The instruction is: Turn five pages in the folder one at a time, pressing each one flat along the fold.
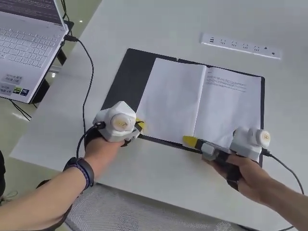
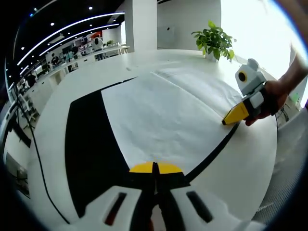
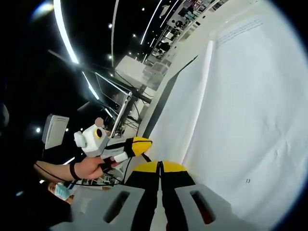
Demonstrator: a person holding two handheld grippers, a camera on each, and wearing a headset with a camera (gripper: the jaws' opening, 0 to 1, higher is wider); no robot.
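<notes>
Here, open black folder [image 1: 127,77] holding white pages [image 1: 173,96], left tool [image 1: 139,126], right tool [image 1: 189,141] both closed.

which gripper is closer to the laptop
Left. The left gripper sits at the near-left edge of the folder, toward the laptop; the right gripper is farther off, by the fold.

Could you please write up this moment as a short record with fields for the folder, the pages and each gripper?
folder: open flat on the white table, black cover
left page: blank
right page: printed lines at the top
left gripper: jaws shut, by the left page's near corner
right gripper: jaws shut, at the folder's near edge by the fold
nearby: laptop, power strip
</notes>
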